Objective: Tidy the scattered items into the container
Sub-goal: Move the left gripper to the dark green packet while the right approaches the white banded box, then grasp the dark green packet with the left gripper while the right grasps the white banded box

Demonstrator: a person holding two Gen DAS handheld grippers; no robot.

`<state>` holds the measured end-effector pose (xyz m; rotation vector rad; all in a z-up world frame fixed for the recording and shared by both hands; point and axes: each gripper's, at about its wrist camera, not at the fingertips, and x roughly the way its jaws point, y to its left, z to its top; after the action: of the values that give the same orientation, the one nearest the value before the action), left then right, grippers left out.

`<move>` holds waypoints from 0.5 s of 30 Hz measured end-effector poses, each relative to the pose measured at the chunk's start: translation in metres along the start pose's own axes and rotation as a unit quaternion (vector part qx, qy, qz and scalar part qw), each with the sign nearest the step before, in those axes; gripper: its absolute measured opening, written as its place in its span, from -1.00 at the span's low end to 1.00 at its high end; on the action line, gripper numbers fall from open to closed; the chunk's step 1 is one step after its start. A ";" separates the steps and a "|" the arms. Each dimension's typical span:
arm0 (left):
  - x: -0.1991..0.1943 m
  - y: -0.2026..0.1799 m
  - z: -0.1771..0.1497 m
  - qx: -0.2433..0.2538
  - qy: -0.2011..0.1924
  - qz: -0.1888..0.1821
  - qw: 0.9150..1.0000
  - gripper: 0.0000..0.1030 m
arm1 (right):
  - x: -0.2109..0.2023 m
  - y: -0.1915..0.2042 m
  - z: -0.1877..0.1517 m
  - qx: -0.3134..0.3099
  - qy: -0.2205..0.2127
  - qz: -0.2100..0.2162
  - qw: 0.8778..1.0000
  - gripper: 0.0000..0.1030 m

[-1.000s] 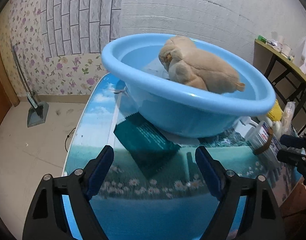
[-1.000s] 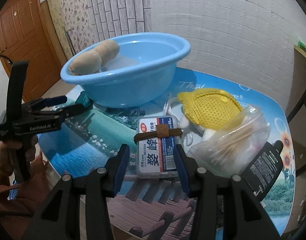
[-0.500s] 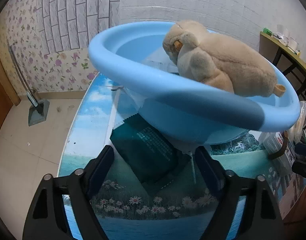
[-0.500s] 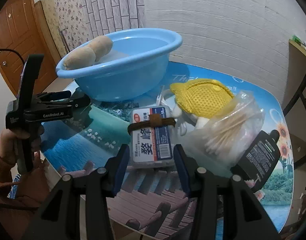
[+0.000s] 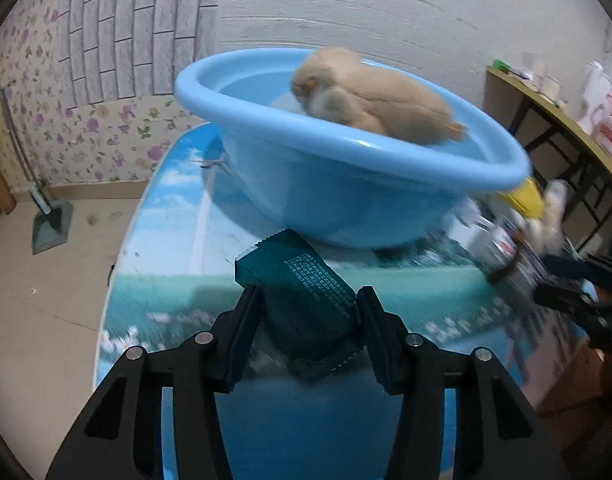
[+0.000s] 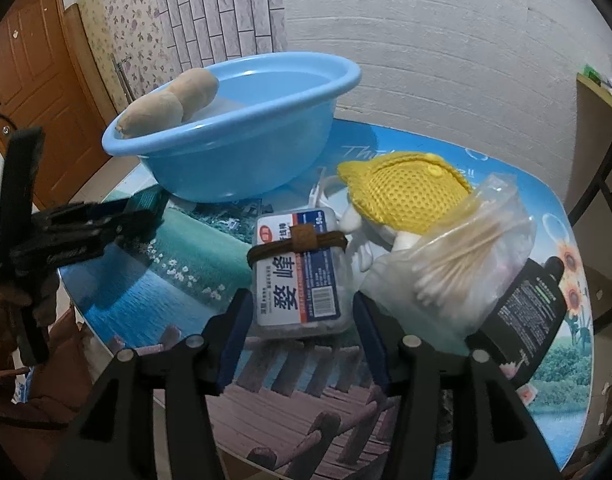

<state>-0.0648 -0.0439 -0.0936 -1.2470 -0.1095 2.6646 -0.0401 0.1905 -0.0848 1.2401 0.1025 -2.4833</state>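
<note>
A blue basin stands on the picture-printed table with a tan plush toy inside. My left gripper has closed on a dark green packet in front of the basin; the packet fills the gap between the fingers. My right gripper is open, its fingers either side of the near end of a clear toothpick box with a brown band. Beside the box lie a yellow mesh item, a bag of cotton swabs and a black tube.
The left gripper shows at the left of the right wrist view, the right gripper at the right of the left wrist view. A side table stands right. A dustpan is on the floor by the wall.
My left gripper moved forward and narrowed from wide open onto the green packet. My right gripper edged closer to the toothpick box, still open.
</note>
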 end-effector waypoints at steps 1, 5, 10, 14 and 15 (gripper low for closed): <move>-0.003 -0.003 -0.003 0.005 0.000 -0.004 1.000 -0.05 | 0.001 0.000 0.000 0.000 0.001 0.000 1.000 0.04; -0.010 -0.012 -0.011 0.018 0.001 -0.017 1.000 -0.04 | 0.008 0.006 0.000 -0.005 -0.001 0.003 1.000 0.06; -0.017 -0.019 -0.014 0.027 -0.002 -0.028 0.999 -0.03 | 0.007 0.009 -0.001 -0.008 -0.004 0.001 1.000 0.04; -0.021 -0.028 -0.020 0.041 0.002 -0.035 0.999 -0.01 | 0.005 0.011 -0.003 -0.006 -0.001 0.004 1.000 0.04; -0.021 -0.030 -0.022 0.043 0.003 -0.035 0.998 -0.01 | 0.005 0.012 -0.005 -0.006 -0.002 0.002 1.000 0.04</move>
<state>-0.0305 -0.0189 -0.0873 -1.2020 -0.0375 2.5768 -0.0349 0.1793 -0.0902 1.2292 0.1143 -2.4768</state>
